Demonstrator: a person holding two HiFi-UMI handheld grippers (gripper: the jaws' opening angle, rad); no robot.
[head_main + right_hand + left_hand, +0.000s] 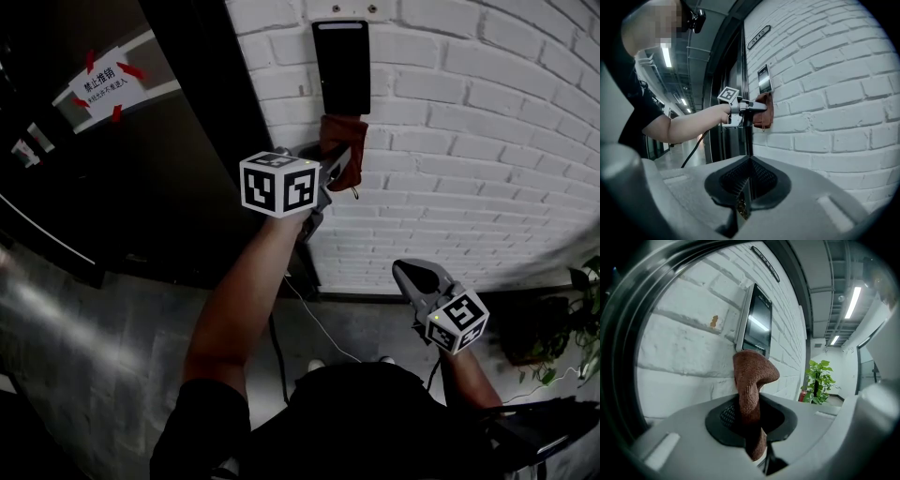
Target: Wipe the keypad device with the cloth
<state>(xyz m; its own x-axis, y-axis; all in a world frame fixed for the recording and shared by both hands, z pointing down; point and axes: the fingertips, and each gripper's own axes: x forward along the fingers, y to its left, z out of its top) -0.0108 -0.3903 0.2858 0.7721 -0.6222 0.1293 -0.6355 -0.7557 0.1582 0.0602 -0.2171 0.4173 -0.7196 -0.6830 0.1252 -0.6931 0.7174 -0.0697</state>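
A black keypad device [341, 67] is fixed high on the white brick wall [469, 141]; it also shows in the left gripper view [756, 322] and small in the right gripper view [764, 78]. My left gripper [339, 161] is shut on a reddish-brown cloth [341, 146], which is pressed to the wall just under the device's lower edge. In the left gripper view the cloth [752, 394] rises from between the jaws and folds over. My right gripper [410, 277] hangs lower and to the right, shut and with nothing in it, and looks at the cloth [764, 110] from afar.
A dark door frame [211, 112] runs left of the wall, with a glass door carrying a white sign [101, 86]. A cable [319, 323] trails down by the wall's foot. A potted plant [562, 319] stands at the right, and another plant [819, 380] stands down the corridor.
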